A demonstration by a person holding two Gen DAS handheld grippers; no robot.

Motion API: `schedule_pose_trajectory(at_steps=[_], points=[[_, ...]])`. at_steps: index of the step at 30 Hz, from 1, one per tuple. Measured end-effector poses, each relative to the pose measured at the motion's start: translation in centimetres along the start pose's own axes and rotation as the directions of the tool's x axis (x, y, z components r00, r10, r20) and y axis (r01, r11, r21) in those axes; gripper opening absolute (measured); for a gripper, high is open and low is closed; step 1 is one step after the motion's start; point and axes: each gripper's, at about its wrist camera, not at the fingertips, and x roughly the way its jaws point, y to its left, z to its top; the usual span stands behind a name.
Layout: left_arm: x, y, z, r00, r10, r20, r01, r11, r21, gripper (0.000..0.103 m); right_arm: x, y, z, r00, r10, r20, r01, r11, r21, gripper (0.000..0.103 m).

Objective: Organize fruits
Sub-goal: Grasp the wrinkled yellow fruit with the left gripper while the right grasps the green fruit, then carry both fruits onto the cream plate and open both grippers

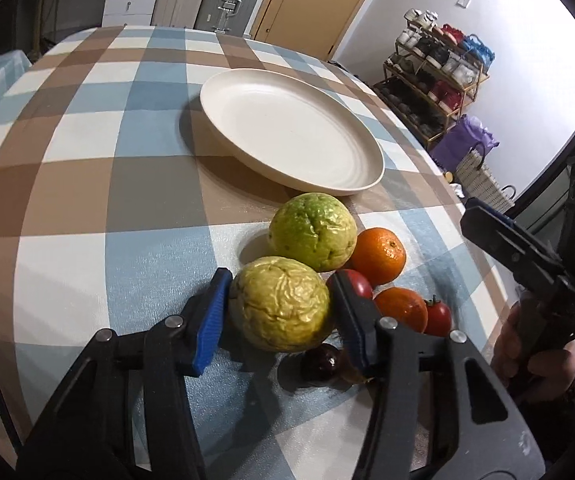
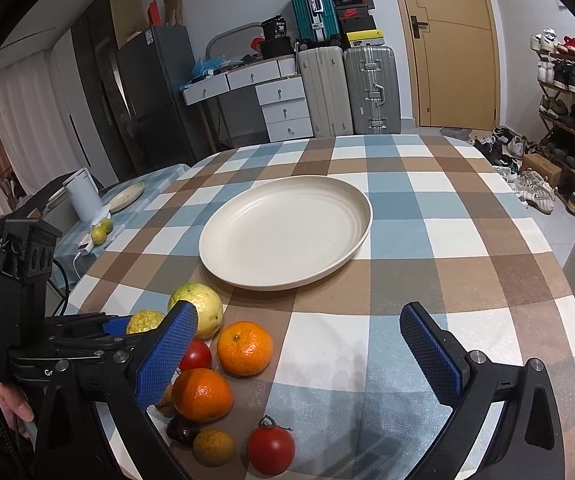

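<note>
My left gripper (image 1: 277, 304) is shut on a wrinkled yellow guava (image 1: 281, 304), its blue pads against both sides; the guava also shows in the right wrist view (image 2: 145, 321). Beside it lie a green guava (image 1: 313, 236), two oranges (image 1: 379, 256) (image 1: 401, 308), two tomatoes (image 1: 439, 316) (image 1: 357, 284) and a dark fruit (image 1: 323, 362). An empty cream plate (image 1: 287, 128) sits farther back. My right gripper (image 2: 299, 344) is open and empty above the tablecloth, right of the fruit pile, with the oranges (image 2: 245, 348) (image 2: 203, 394) and a tomato (image 2: 270, 450) near its left finger.
The checked tablecloth (image 2: 427, 240) covers a round table. A side table at the left holds a white kettle (image 2: 83, 192), a small plate (image 2: 127, 196) and two small fruits (image 2: 99, 234). Suitcases, drawers and a shoe rack (image 2: 571, 92) stand behind.
</note>
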Motion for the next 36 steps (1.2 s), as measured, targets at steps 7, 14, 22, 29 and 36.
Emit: schedule_pose_trajectory(at_steps=[7, 14, 22, 29, 36], points=[[-0.6, 1.0, 0.2, 1.0, -0.015, 0.016, 0.016, 0.999, -0.029, 0.048, 0.2, 0.2, 0.0, 1.0, 0.0, -0.008, 0.0, 1.0, -0.003, 0.103], [-2.2, 1.4, 0.6, 0.998, 0.003, 0.057, -0.002, 1.0, -0.011, 0.048, 0.2, 0.8, 0.1, 1.0, 0.013, -0.024, -0.014, 1.0, -0.011, 0.103], [-5.5, 3.3, 1.2, 0.99, 0.035, 0.135, -0.031, 0.999, -0.031, 0.048, 0.9, 2.8, 1.4, 0.989, 0.126, -0.08, -0.13, 0.99, -0.049, 0.103], [-7.7, 5.1, 1.6, 0.977, 0.11, 0.182, -0.106, 0.994, -0.036, 0.048, 2.8, 5.6, 2.1, 0.963, 0.217, -0.163, -0.232, 0.97, -0.078, 0.103], [-8.4, 6.4, 1.0, 0.971, 0.134, 0.199, -0.127, 0.991, -0.048, 0.048, 6.1, 7.7, 2.1, 0.94, 0.207, -0.273, -0.243, 0.965, -0.103, 0.103]])
